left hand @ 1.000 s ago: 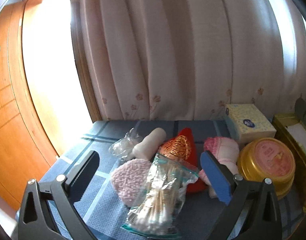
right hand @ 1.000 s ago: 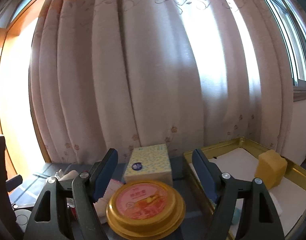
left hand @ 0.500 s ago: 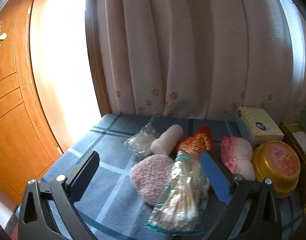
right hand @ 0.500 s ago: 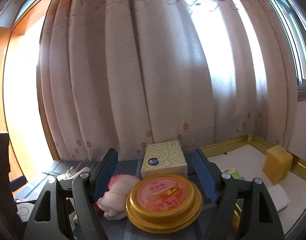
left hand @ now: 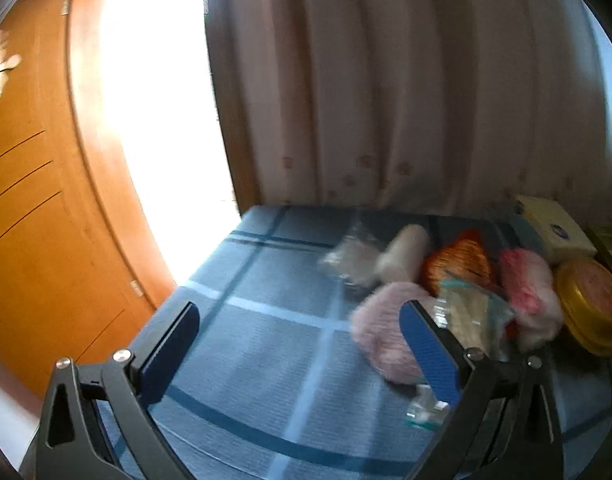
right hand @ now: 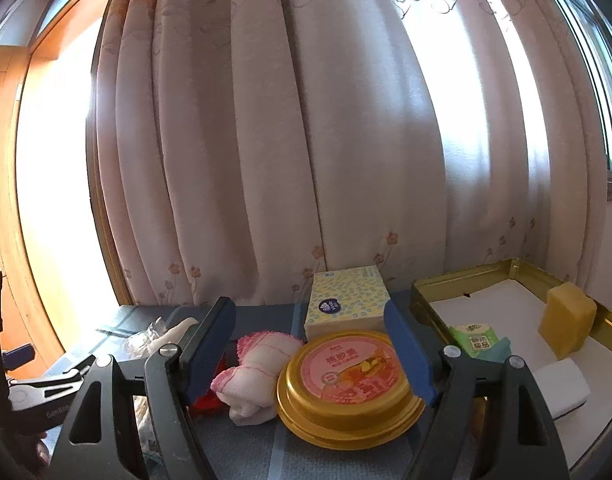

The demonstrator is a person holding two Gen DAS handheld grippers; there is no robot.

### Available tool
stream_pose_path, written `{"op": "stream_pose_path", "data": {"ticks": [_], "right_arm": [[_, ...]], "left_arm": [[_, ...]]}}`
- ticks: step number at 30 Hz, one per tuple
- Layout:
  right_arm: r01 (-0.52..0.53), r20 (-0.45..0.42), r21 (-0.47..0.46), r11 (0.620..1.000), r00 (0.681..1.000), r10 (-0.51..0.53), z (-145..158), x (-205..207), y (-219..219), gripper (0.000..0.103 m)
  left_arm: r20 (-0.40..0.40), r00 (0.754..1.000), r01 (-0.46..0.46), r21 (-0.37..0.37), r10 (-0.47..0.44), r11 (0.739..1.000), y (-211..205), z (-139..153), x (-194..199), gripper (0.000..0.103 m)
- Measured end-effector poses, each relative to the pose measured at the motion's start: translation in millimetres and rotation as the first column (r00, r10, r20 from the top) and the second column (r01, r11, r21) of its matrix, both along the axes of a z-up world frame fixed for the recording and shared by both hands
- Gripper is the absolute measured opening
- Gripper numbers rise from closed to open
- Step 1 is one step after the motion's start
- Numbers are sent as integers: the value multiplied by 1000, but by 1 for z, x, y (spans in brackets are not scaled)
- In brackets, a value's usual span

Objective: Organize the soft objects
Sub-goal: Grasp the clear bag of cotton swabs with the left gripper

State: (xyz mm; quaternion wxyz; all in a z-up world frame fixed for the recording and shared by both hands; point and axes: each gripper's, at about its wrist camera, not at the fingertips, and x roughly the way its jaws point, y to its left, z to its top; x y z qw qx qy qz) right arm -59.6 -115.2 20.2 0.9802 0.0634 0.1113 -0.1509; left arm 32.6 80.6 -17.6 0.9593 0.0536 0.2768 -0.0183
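Soft things lie in a blurred heap on the blue checked cloth (left hand: 266,320): a fluffy pink pad (left hand: 382,336), a bag of cotton swabs (left hand: 472,318), a cream roll (left hand: 402,254), a red-orange embroidered piece (left hand: 458,264) and a pink-white towel (left hand: 526,292). My left gripper (left hand: 300,354) is open over bare cloth, and the heap sits beyond its right finger. My right gripper (right hand: 308,354) is open too. The pink-white towel (right hand: 258,372) and a gold round tin (right hand: 346,384) lie just ahead between its fingers, not touched by the pads.
A tissue box (right hand: 346,300) stands by the curtain. At the right a gold tray (right hand: 466,280) holds a yellow sponge (right hand: 566,320), a green packet (right hand: 474,338) and a white block (right hand: 562,386). A wooden door (left hand: 46,220) is at the left. A clear plastic bag (left hand: 350,258) lies by the roll.
The left gripper has swung to the left, so the heap slid from between its fingers to its right side. The right gripper shifted slightly, bringing the pink-white towel into its view.
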Motion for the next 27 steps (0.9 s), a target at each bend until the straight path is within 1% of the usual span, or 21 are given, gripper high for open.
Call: {"op": "stream_pose_path", "data": {"ticks": [2, 4, 5, 6, 8, 9, 11, 13, 14, 16, 18, 20, 21, 23, 24, 25, 26, 27], "right_arm": [[-1, -3, -3, 1000, 1000, 1, 0, 0, 1, 78], [1, -3, -1, 1000, 1000, -1, 0, 0, 1, 78], [3, -3, 2, 1000, 1000, -3, 0, 0, 1, 78], [4, -1, 6, 1000, 1000, -4, -1, -1, 0, 78], [11, 0, 18, 1000, 1000, -11, -1, -1, -3, 78], [14, 0, 23, 1000, 1000, -14, -2, -2, -4, 78], [17, -2, 35, 999, 1000, -17, -2, -2, -5, 78], [20, -6, 42, 999, 1000, -20, -3, -2, -6, 78], [21, -7, 44, 999, 1000, -21, -3, -2, -7, 78], [22, -13, 46, 999, 1000, -22, -3, 0, -6, 78], [24, -19, 45, 999, 1000, -23, -3, 0, -6, 78], [28, -18, 42, 999, 999, -27, -3, 0, -5, 78], [28, -15, 43, 999, 999, -28, -3, 0, -6, 78], [31, -12, 50, 998, 999, -31, -3, -1, -8, 78], [33, -14, 56, 998, 999, -32, -4, 0, -9, 78], [35, -19, 66, 997, 999, -34, -4, 0, -11, 78], [36, -20, 73, 997, 999, -34, -5, 0, -12, 78], [37, -21, 83, 996, 999, -35, -5, 0, -14, 78]], "left_arm": [[-18, 998, 67, -4, -67, 998, -12, -1, -1, 98], [-42, 989, 141, 8, -141, 990, -30, -4, -4, 94], [-59, 984, 171, 17, -170, 985, -38, -7, -3, 89], [-96, 976, 198, 28, -195, 980, -48, -11, -1, 84], [-135, 967, 221, 23, -216, 975, -57, -15, 5, 81], [-144, 964, 226, 7, -223, 974, -60, -15, 7, 81], [-157, 964, 218, -1, -216, 976, -61, -17, 11, 79], [-167, 960, 225, -16, -224, 974, -60, -17, 10, 73], [-170, 955, 241, -39, -244, 970, -58, -17, 9, 69], [-176, 946, 262, -79, -272, 962, -55, -17, 6, 69], [-178, 938, 288, -87, -299, 954, -58, -17, 3, 69], [-174, 922, 337, -80, -346, 938, -66, -18, -4, 69], [-176, 916, 356, -63, -361, 933, -72, -19, -7, 69], [-201, 913, 356, -31, -355, 934, -80, -22, -9, 68], [-227, 911, 347, -31, -345, 937, -81, -26, -6, 57], [-255, 907, 336, -44, -336, 941, -80, -31, -3, 51], [-275, 899, 332, -82, -342, 940, -77, -33, 1, 47], [-275, 897, 328, -109, -346, 938, -73, -34, 2, 43]]}}
